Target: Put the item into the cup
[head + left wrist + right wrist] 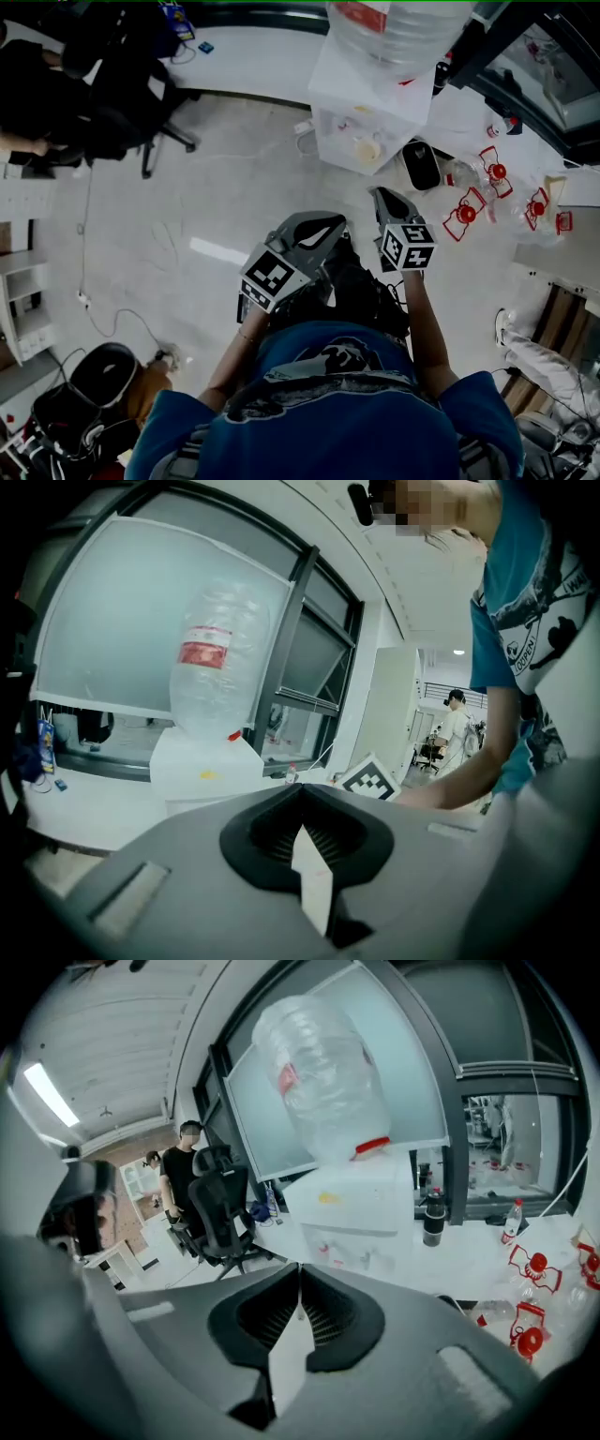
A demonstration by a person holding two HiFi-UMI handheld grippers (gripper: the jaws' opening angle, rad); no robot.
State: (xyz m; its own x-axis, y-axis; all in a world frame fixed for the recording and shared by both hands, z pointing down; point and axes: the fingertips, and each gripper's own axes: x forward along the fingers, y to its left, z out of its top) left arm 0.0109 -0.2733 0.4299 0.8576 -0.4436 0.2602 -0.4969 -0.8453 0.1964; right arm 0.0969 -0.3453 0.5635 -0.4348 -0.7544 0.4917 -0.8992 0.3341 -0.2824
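Both grippers are held up close to the person's chest, away from the white table (469,122). In the head view my left gripper (337,223) and my right gripper (378,192) point forward side by side. The left gripper view shows the left gripper (302,789) with its jaw tips meeting and nothing between them. My right gripper (299,1267) is likewise shut and empty. Several red-and-white items (466,214) lie on the table at the right. A dark cup-like flask (421,165) stands near them, also seen as the flask (431,1218) in the right gripper view.
A white water dispenser (366,103) with a big clear bottle (323,1077) stands straight ahead. A black office chair (122,94) is at the left, with people behind it. Cables and bags lie on the floor at the lower left.
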